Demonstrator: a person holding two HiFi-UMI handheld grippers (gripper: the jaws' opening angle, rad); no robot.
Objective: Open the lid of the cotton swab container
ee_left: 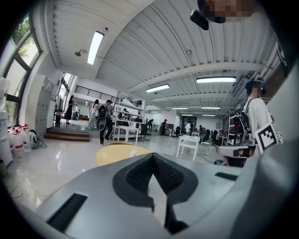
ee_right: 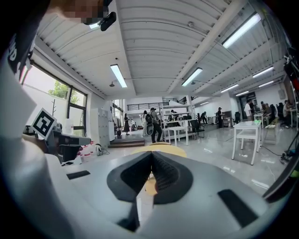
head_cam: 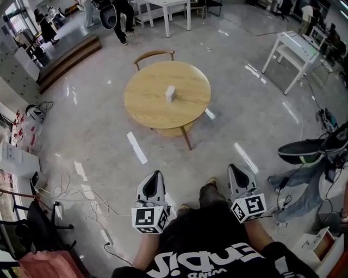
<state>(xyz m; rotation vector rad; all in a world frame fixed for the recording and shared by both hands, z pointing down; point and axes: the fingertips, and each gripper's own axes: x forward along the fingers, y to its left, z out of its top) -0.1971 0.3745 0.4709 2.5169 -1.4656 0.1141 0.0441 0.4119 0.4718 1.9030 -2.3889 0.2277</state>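
while both claws are held low in front of the person, the cotton swab container (head_cam: 170, 93) stands upright near the middle of the round wooden bench (head_cam: 147, 108), well apart from either of them. the left claw (head_cam: 157, 175) is closed with nothing between its jaws, and the left gripper view shows its ribbed pads (ee_left: 140, 173) meeting at the tip. the right claw (head_cam: 233, 168) is closed and empty in the same way. both point towards the bench across open floor.

a wooden chair (head_cam: 155, 54) is tucked against the far edge of the bench. nothing else lies on the benchtop, so the container has free room on every side out to the rim. between the claws and the bench the glossy floor (head_cam: 98, 136) is bare apart from white tape strips (head_cam: 137, 147).

loose cables (head_cam: 73, 193) trail over the floor at the person's left, near dark furniture at the edge of the head view. at the right, a dark shoe (head_cam: 304, 152) and a leg in jeans (head_cam: 296, 184) reach in close beside the right claw. a white table (head_cam: 291, 49) stands off to the far right, wooden steps (head_cam: 70, 57) to the far left, and people stand beyond the chair by another white table (head_cam: 168, 8).
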